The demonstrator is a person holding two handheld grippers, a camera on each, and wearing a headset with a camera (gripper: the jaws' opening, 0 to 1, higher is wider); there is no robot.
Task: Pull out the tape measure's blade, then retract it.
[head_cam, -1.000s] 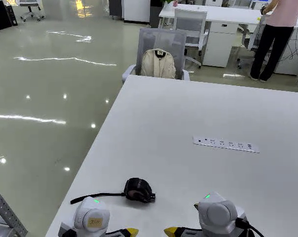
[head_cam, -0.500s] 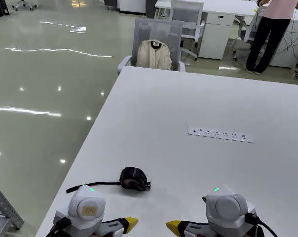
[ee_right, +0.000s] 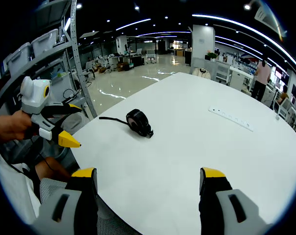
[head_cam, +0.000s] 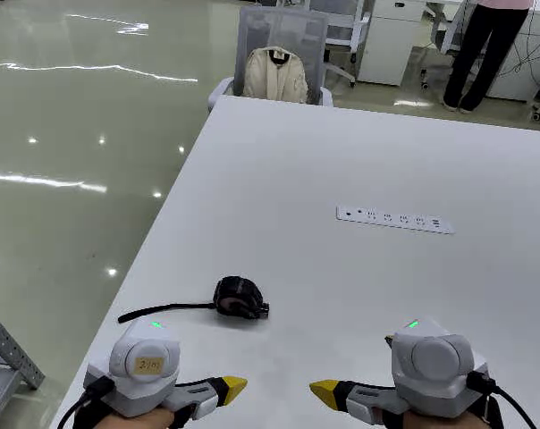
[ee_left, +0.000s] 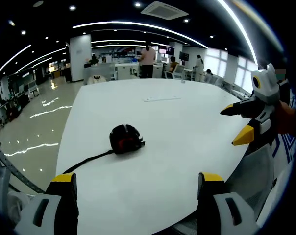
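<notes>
near the tape measure (head_cam: 240, 297), left gripper (head_cam: 227, 388) and right gripper (head_cam: 327, 391) sit cropped.

Head view. My left gripper (head_cam: 232, 386) and right gripper (head_cam: 324, 391) are cut off by the lower edge. Each shows a single yellow tip side-on, so the gap between my jaws cannot be read there. The digits on the left gripper's yellow label (head_cam: 148, 364) are too small to read.

On the tape measure (head_cam: 239, 297), the case markings are illegible, and the blade end at its mouth is too small to make out. The sockets of the power strip (head_cam: 394, 220) are too small to tell apart.

The chair (head_cam: 279, 36) is cropped at the top edge, its seat hidden behind the table (head_cam: 279, 179). The person (head_cam: 485, 45) is cut off above the waist.
</notes>
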